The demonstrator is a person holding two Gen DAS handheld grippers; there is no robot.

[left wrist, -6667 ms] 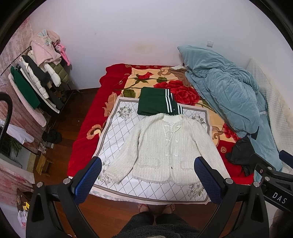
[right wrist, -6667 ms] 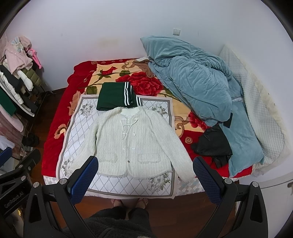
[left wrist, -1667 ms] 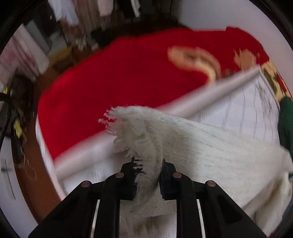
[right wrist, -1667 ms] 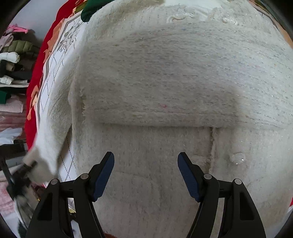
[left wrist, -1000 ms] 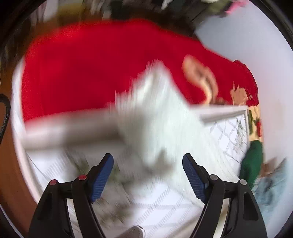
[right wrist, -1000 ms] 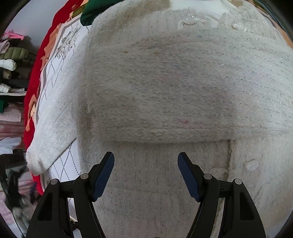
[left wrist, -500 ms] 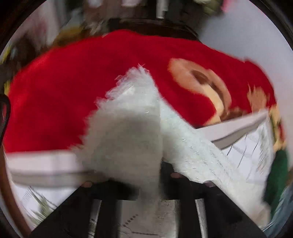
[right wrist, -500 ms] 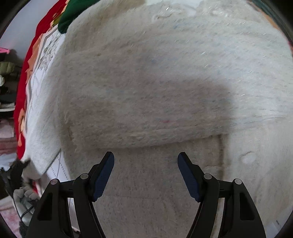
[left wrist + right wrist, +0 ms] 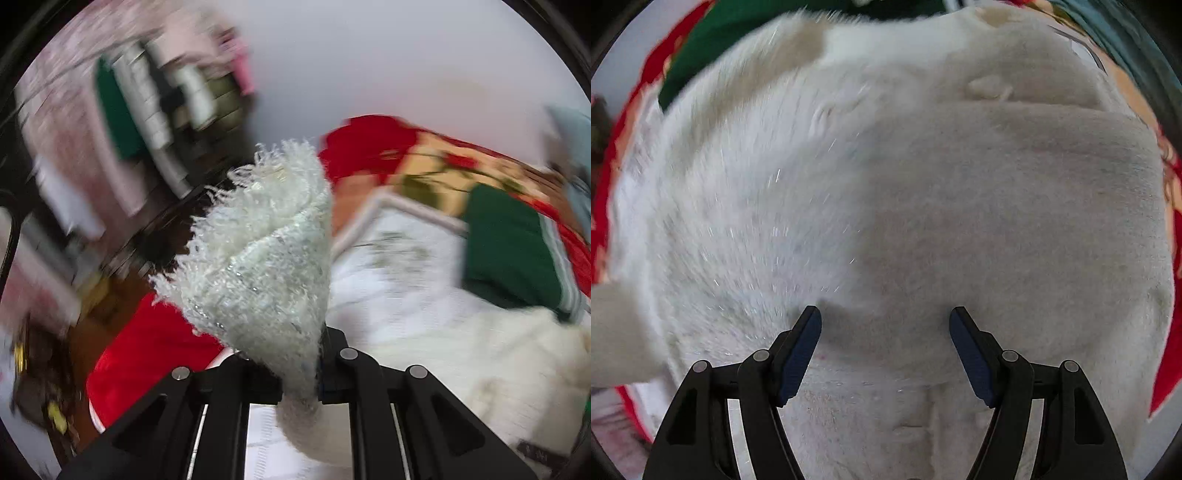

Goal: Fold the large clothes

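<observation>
– So, what has the left hand-held gripper (image 9: 299,373) got?

– Its jaws are clamped tight on a fringed cuff (image 9: 258,251) of the white cardigan (image 9: 480,354). The cuff fans up out of the jaws through the middle of the left wrist frame, and the sleeve drops away below them.

– And the body of the cardigan?

– In that view it lies at the lower right of the frame, on the white patterned sheet (image 9: 402,258) spread over the bed. Just above it, at the right, sits a folded green garment (image 9: 506,251) with white stripes along one edge. The red flowered blanket (image 9: 369,147) shows behind, at upper centre and again at lower left.

– Anything at the upper left?

– Hanging clothes (image 9: 147,110), heavily blurred, against a pale wall. I cannot make out single items.

– What about the right hand-held gripper (image 9: 885,325)?

– Its jaws stand wide apart with nothing between them, low over the cardigan (image 9: 923,206), which fills nearly the whole right wrist frame. The blue pads (image 9: 798,354) appear to sit right at the knit, though whether they touch it I cannot tell.

– Is the cloth flat there?

– A broad band of it lies folded across the right half, darker in shade. The green garment (image 9: 738,33) peeks in at the top left, and the blanket's red (image 9: 1165,354) rims the right edge.
</observation>
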